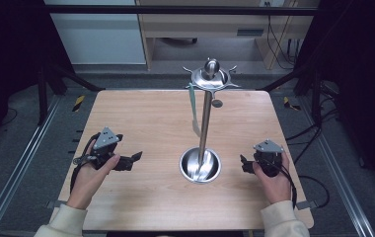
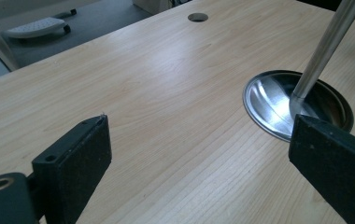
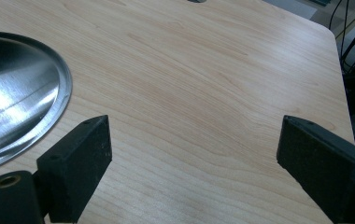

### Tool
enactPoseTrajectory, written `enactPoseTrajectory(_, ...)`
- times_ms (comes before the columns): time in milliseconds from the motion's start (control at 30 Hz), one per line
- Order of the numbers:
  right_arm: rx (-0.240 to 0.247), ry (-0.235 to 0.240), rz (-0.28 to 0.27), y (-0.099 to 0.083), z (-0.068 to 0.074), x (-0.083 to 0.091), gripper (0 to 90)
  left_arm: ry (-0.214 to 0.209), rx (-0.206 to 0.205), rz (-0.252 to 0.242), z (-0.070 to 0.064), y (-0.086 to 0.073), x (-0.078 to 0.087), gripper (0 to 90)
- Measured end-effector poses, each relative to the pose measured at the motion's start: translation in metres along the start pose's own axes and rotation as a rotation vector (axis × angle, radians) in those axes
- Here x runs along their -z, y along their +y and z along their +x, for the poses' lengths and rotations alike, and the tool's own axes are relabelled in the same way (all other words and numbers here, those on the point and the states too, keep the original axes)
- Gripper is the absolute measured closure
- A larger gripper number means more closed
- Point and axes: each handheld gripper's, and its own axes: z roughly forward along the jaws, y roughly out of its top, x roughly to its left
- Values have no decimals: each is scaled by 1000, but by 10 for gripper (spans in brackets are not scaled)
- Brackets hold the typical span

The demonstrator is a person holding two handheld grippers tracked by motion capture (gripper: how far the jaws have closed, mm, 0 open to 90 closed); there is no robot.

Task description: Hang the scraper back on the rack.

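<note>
Left gripper (image 1: 137, 157): held in the person's left hand (image 1: 89, 173) over the left part of the table; jaws spread wide apart with nothing between them. In the left gripper view (image 2: 199, 154) the two black jaws rise from the bottom corners, with bare wood in the gap.

Right gripper (image 1: 243, 164): held in the person's right hand (image 1: 273, 178) over the right part of the table; jaws likewise released and wide apart, gripping nothing. In the right gripper view (image 3: 192, 151) bare wood lies between them.

Grey plates: a three-cornered plate sits on top of each gripper; a dark cable trails back from each along the hand.

Stand (image 1: 205, 123): a polished metal stand, upright between the two grippers, near the table's middle; neither gripper touches it.

Base dish (image 1: 189, 170): round, shallow and shiny, resting on the table; its rim also shows at the right of the left gripper view (image 2: 259, 100) and at the left edge of the right gripper view (image 3: 49, 88).

Pole (image 2: 323, 51): a straight metal rod rising out of the dish.

Top of stand (image 1: 210, 78): a round metal disc with short hooked arms around its edge and a knob above.

Hanging item (image 1: 194, 111): a pale, slender utensil hangs from an arm on the left of the disc, just beside the pole; its kind cannot be told.

Table (image 1: 141, 113): light wood, rounded corners, with a small round hole (image 2: 198, 17) near the far edge.

Surroundings: dark frame rails (image 1: 22, 163) and grey floor around the table; pale furniture beyond.
</note>
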Motion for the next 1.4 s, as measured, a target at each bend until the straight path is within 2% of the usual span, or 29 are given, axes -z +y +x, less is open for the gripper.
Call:
enactPoseTrajectory(267,0,9,1,0,0,0,113,13,31,20,8,-13,-5,57)
enactPoseTrajectory(400,-1,9,3,0,0,0,113,39,32,42,12,-19,-8,58)
enactPoseTrajectory(767,-1,10,4,0,0,0,112,57,55,68,20,-32,-14,58)
enactPoseTrajectory(1000,7,9,5,0,0,0,112,92,77,81,30,-44,-15,60)
enactPoseTrajectory(1167,6,8,8,-1,0,0,112,110,69,76,34,-48,-15,65)
enactPoseTrajectory(1233,9,8,8,-1,0,0,112,138,33,69,38,-52,-15,67)
enactPoseTrajectory(1400,9,8,9,-1,1,0,112,163,36,64,44,-59,-14,67)
